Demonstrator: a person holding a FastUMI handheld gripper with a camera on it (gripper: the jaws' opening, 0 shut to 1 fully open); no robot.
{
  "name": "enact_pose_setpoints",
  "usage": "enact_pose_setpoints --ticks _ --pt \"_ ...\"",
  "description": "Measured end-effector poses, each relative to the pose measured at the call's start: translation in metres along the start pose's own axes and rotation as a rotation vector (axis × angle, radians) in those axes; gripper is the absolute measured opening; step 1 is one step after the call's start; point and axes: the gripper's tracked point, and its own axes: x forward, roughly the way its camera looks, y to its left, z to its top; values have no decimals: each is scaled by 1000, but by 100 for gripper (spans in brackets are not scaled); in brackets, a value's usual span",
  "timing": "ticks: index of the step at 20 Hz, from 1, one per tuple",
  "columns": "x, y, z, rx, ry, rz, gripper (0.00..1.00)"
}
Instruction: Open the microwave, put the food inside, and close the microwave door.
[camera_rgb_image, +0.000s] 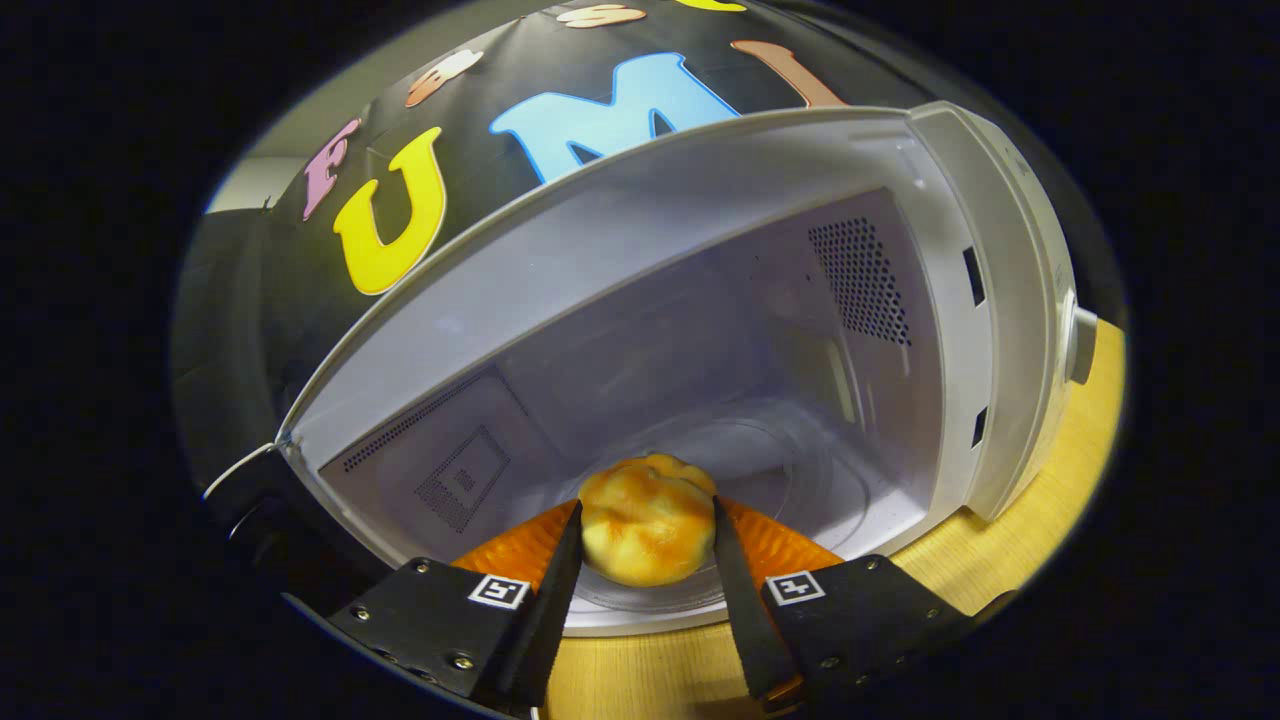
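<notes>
Gripper view looks into the open white microwave (960, 300) standing on the pale wooden table (1010, 570). Both fingers (555, 580) of the gripper (648, 560) press the sides of a round golden-brown bun (648, 530), holding it over an orange ribbed plate (775, 545) at the cavity's front threshold, probably to carry it inside.

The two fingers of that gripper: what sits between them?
In the gripper view, a golden bread bun sits between the gripper fingers, which press its sides, above the microwave floor's front edge.
</notes>
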Motion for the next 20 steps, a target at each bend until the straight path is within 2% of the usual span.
enact_pose_setpoints --ticks 5,6,12,15,20 --pt "22 -5 -16 33 65 -30 72" --pt "21 -1 -12 31 60 -10 77" --pt "15 -8 -12 -30 20 -37 98" --pt "9 -2 -16 -22 61 -13 98" --pt "-38 14 1 -67 21 50 98"
